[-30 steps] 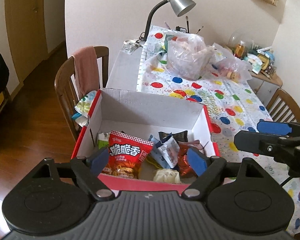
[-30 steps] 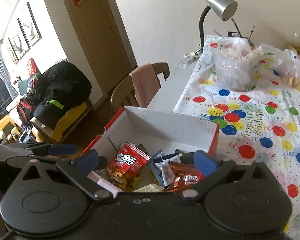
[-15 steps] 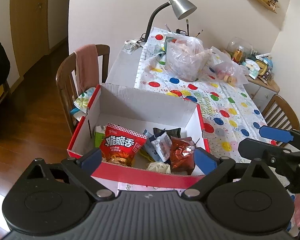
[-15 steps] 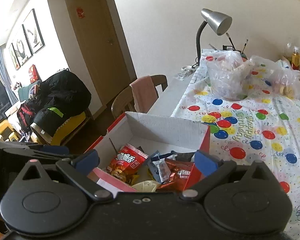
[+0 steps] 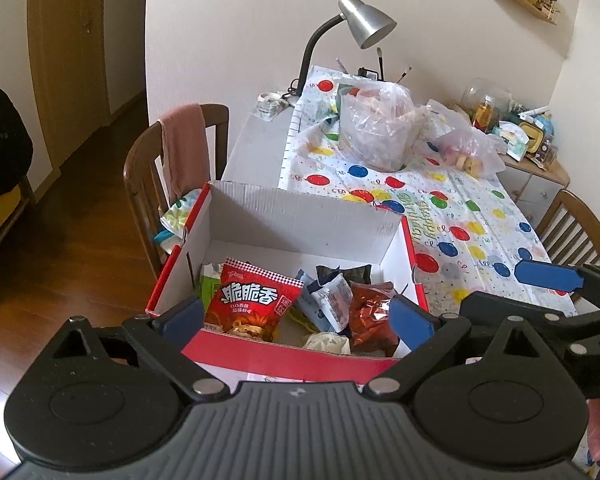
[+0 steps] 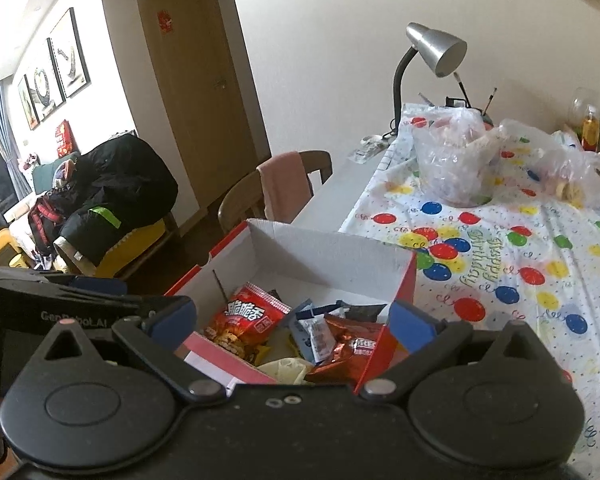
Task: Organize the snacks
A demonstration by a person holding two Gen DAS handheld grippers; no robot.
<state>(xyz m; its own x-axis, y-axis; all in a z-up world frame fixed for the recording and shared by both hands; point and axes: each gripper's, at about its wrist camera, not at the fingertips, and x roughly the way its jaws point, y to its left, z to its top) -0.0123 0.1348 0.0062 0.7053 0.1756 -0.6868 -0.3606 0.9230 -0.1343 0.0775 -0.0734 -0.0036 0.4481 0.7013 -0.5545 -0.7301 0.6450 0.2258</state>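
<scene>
Left wrist view: the table [image 5: 260, 148] is carrying the open box [image 5: 300, 220] at its near corner, probably for easy reach. Snacks [image 5: 256, 300] are lying inside. The left gripper [image 5: 294, 316] and right gripper [image 6: 292, 320] are hovering spread, empty.

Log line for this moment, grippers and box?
left gripper: open, empty, above box | right gripper: open, empty, above box | box: on table corner, open top | red snack bag: inside box, among other packets

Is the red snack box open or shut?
Open. The red box has no lid over it, and the snack packets inside show from above.
</scene>
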